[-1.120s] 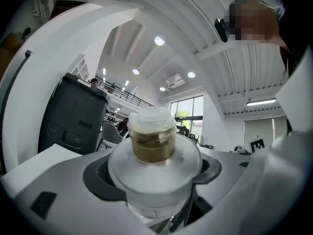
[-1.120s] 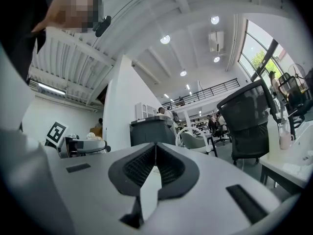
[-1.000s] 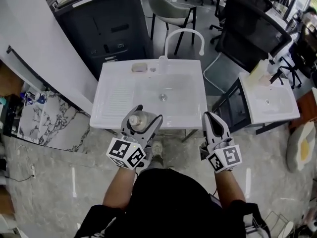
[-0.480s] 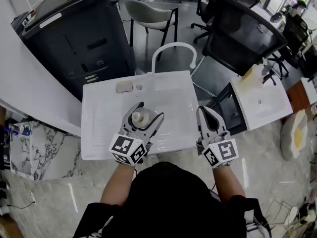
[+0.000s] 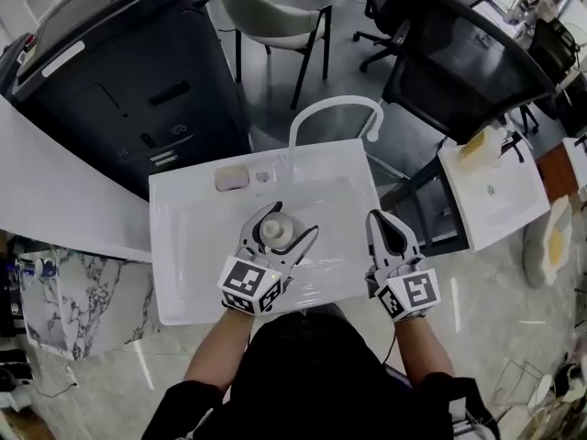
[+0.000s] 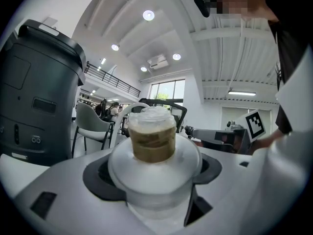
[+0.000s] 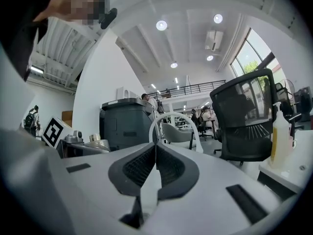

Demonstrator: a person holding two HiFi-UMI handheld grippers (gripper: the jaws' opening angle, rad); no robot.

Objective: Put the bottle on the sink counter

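Note:
A clear bottle (image 5: 277,231) with a pale cap and brownish neck is upright in my left gripper (image 5: 286,225), which is shut on its body. In the left gripper view the bottle (image 6: 154,136) fills the space between the jaws. They hang over the basin of the white sink unit (image 5: 188,246), near its front. The counter's ribbed left side (image 5: 179,232) lies left of the bottle. My right gripper (image 5: 382,220) is shut with nothing in it, over the sink's right front edge; its pads (image 7: 168,168) meet in the right gripper view.
A white curved faucet (image 5: 335,108) rises at the back of the sink, with a soap dish (image 5: 231,179) to its left. A dark grey machine (image 5: 119,81) and chairs (image 5: 266,21) stand behind. A second small sink (image 5: 495,191) is at the right.
Both grippers have moved forward from the sink's front edge to over the basin, the left still holding the bottle. The faucet and sink now sit closer in the head view.

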